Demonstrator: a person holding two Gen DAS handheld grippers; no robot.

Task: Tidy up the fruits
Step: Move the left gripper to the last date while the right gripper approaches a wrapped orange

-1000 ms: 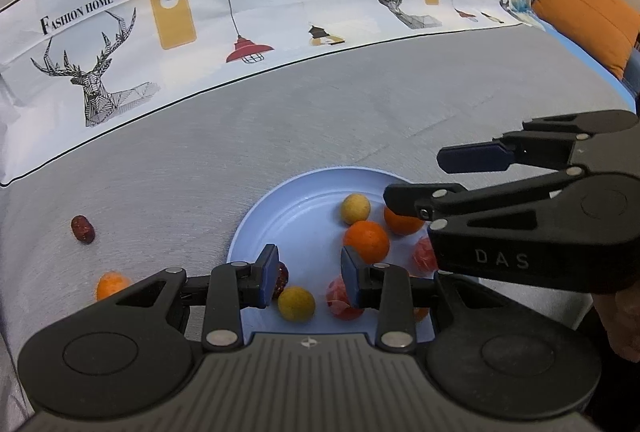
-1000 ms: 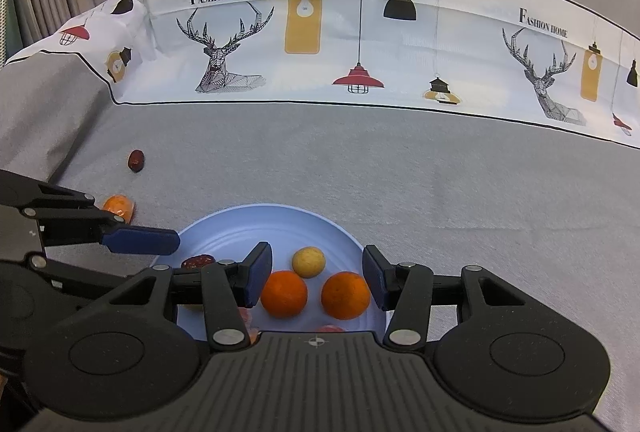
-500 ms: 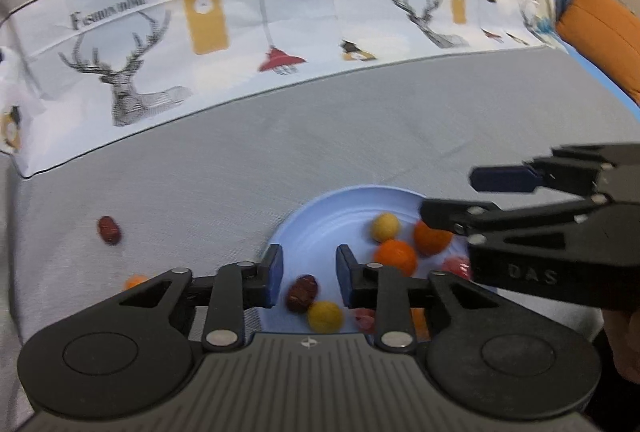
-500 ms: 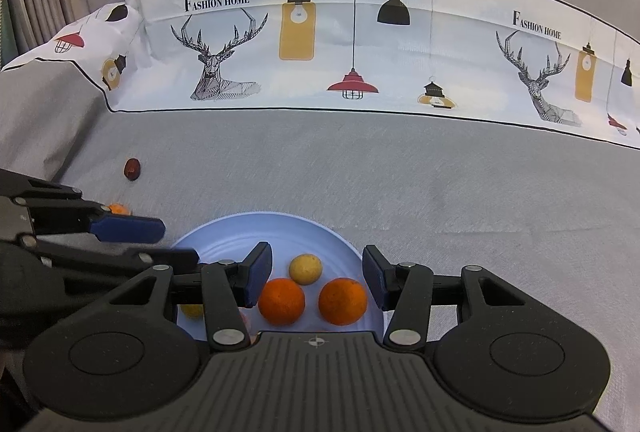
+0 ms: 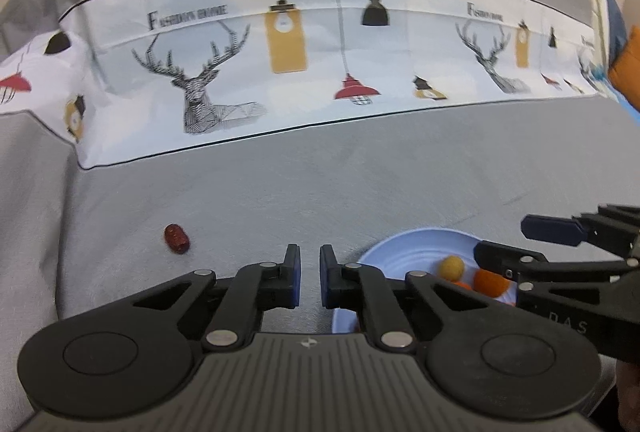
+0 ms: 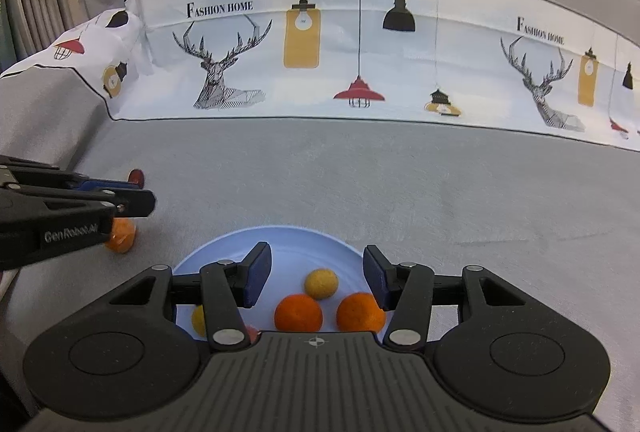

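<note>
Red date (image 5: 176, 238) lies on grey cloth, long axis tilted down-right; left tongs (image 5: 310, 282) closed empty, right tongs (image 6: 316, 282) open

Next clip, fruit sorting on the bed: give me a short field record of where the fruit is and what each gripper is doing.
surface: grey bedspread
container: blue plate
fruit on plate: two oranges, yellow fruit, another yellow one partly hidden
fruit off plate: red date, small orange, both on the bedspread
left gripper: jaws nearly together, nothing between them, over bare bedspread beside the plate
right gripper: jaws apart, over the plate, holding nothing
remaining: two loose fruits to collect
</note>
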